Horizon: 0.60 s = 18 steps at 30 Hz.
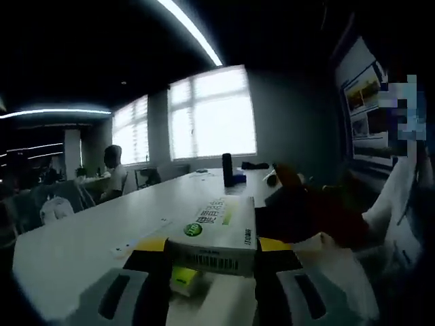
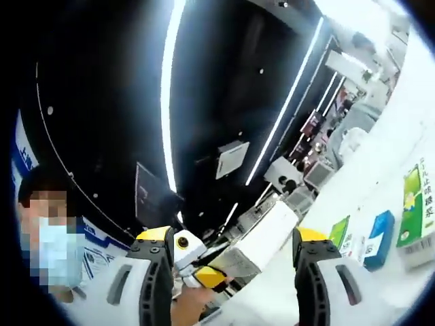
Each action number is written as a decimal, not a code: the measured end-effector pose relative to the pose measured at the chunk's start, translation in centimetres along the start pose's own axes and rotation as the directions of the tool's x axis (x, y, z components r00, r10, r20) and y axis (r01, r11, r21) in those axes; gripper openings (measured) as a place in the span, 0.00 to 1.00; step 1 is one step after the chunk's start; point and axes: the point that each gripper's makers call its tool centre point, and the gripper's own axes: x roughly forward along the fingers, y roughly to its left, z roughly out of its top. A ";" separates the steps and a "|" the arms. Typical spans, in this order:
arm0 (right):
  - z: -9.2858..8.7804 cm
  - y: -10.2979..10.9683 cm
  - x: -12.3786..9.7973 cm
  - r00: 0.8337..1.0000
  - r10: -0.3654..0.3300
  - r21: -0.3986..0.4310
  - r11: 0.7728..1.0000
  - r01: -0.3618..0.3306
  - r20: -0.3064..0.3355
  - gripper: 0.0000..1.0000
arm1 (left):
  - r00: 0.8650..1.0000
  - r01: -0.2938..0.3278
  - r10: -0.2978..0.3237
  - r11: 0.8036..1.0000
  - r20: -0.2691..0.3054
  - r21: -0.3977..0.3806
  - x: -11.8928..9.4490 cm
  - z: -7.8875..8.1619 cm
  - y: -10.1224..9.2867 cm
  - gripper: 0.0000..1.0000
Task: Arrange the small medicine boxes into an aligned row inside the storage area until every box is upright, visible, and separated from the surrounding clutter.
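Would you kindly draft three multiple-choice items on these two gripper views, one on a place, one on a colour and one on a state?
1. Where is the white-and-green medicine box in the left gripper view?
A. Between that gripper's own jaws
B. On the windowsill
C. On a chair

2. What colour is the upright box standing between the two green-fronted boxes in the right gripper view?
A. Red
B. Blue
C. Black

3. What is the state of the left gripper?
A. Wide open with nothing in it
B. Shut on the box
C. Lying on the floor

Answers:
1. A, since the box spans the gap with a jaw at each end.
2. B, since its face is plainly blue against the white table.
3. B, since both jaws press the ends of the box, held above the table.
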 end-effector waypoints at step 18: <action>-1.1 -0.8 -0.3 0.997 -0.039 0.059 0.997 0.042 -0.064 0.30 | 0.999 0.048 -0.048 0.983 -0.001 0.175 0.0 0.1 -0.5 0.47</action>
